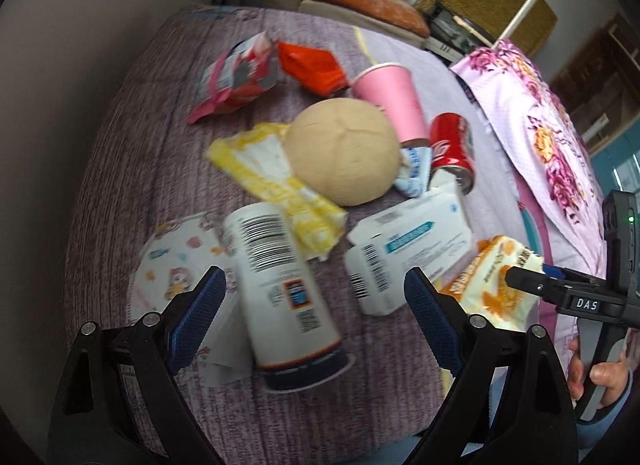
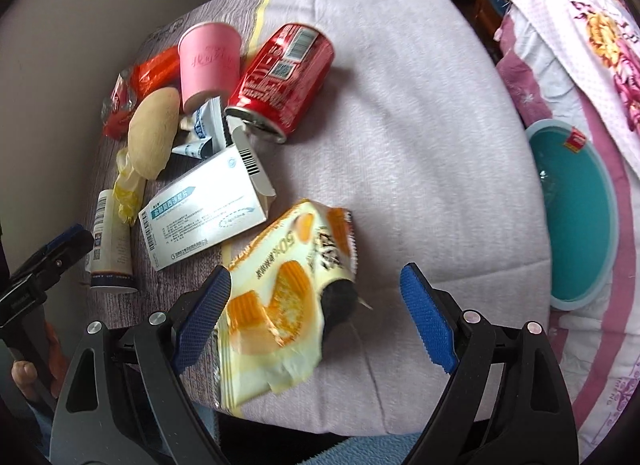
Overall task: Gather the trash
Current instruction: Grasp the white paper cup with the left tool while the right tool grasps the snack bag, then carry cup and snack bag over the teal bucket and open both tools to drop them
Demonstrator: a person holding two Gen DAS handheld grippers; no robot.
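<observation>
Surface: purple-grey ribbed bedspread (image 1: 120, 193), paler toward the robot's right.

Left gripper (image 1: 316, 297) — jaws spread wide, nothing pinched. The white bottle (image 1: 280, 289) with a barcode label lies on its side between the blue pads (image 1: 200, 313), dark base toward the camera, touching neither pad as far as the view shows. Under and left of it: a printed face mask (image 1: 176, 257).

Right gripper (image 2: 316, 305) — jaws spread wide, nothing pinched. The yellow-orange snack wrapper (image 2: 288, 285) lies crumpled between the fingers, its left edge just beside the left pad (contact cannot be told).

Other trash, all loose on the bedspread:
- white medicine box (image 2: 204, 209), flap open, just beyond the snack wrapper;
- red soda can (image 2: 280, 77) on its side, touching the box's far end;
- pink paper cup (image 2: 208, 61), lying beside the can;
- small blue-and-white sachet (image 1: 412, 173) below the cup;
- tan round bun-like object (image 1: 344, 153) at centre;
- yellow-white wrapper (image 1: 280, 181) partly beneath it;
- orange-red packet (image 1: 312, 65) and pink-grey foil bag (image 1: 240, 73) at the far side.

Teal round bin (image 2: 576, 217) sits at the bed's right edge, against a floral quilt (image 2: 592, 25) — well apart from the pile.
</observation>
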